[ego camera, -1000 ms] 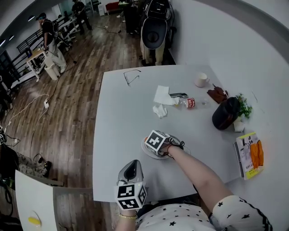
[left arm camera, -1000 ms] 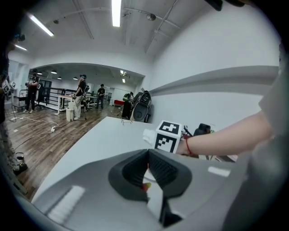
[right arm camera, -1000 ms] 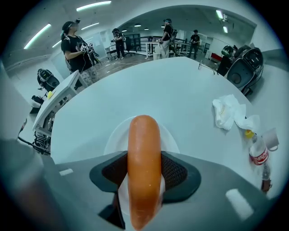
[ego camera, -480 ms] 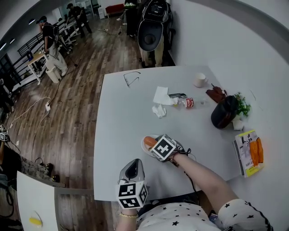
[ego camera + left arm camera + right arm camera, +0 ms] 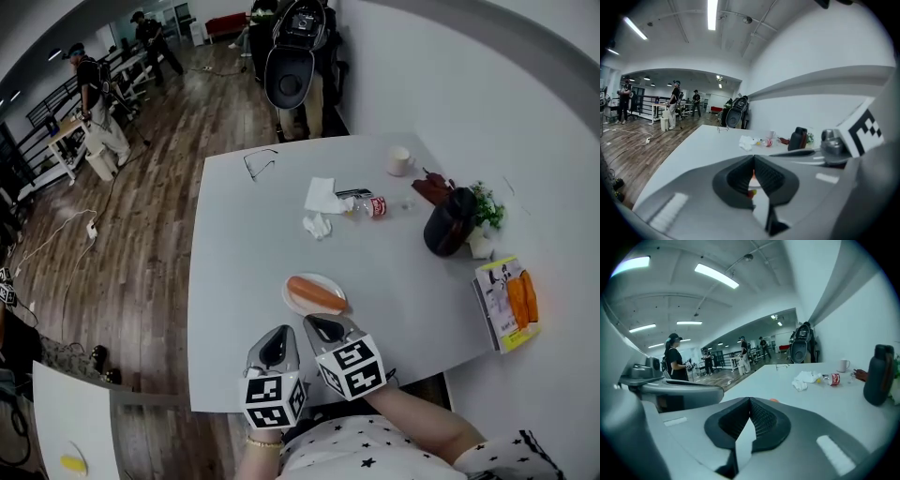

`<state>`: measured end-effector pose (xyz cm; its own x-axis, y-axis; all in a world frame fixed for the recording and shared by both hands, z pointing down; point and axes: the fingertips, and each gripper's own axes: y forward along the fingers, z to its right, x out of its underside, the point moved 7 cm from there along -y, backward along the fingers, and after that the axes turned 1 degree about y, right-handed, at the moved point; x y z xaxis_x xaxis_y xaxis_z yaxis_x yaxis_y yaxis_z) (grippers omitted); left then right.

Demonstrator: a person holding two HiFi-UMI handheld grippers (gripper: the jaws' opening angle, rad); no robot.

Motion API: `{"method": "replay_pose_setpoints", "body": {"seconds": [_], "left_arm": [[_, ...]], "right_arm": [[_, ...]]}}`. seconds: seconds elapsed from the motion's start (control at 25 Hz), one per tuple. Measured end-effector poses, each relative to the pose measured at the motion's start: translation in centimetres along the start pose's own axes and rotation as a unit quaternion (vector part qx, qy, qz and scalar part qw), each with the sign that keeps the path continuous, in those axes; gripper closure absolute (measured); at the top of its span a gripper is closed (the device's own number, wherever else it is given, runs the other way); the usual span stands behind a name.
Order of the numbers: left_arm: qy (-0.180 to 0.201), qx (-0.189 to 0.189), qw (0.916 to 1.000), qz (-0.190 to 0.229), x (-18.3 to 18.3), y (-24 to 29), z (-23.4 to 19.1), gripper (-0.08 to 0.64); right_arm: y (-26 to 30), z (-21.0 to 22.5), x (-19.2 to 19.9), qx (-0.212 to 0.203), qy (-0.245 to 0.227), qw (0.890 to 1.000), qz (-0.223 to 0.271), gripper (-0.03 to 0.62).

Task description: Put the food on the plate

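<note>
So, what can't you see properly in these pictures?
- Right gripper view: the long orange sausage shows only as a sliver; the shut right gripper covers the rest and the round white plate.
- Left gripper view: the shut left gripper lets only a slit of sausage show.
- Head view: print on the small red-labelled bottle is too small to read.
- Head view: the green plant is partly behind the black flask.

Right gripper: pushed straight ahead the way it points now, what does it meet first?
Probably the sausage on the plate, just ahead of the shut, empty right gripper; how high the gripper sits above the table is unclear.
</note>
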<state>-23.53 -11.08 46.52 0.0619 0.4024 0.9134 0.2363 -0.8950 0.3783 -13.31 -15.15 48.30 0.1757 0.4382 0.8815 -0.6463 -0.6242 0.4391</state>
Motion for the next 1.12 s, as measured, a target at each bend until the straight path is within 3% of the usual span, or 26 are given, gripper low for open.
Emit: {"method": "replay_pose_setpoints", "body": {"seconds": [0.44, 1.12], "left_arm": [[0.012, 0.01, 0.9999, -0.001, 1.1, -2.7, 1.7, 0.552], [0.028, 0.025, 0.9993, 0.003, 2.3, -5.4, 3.5, 0.552]], "right_arm": [[-5.5, -1.4, 1.4, 0.028, 0.02, 0.999, 0.041, 0.594], [-8.3, -2.5, 3.2, 0.048, 0.032, 0.997, 0.044, 0.594]]}}
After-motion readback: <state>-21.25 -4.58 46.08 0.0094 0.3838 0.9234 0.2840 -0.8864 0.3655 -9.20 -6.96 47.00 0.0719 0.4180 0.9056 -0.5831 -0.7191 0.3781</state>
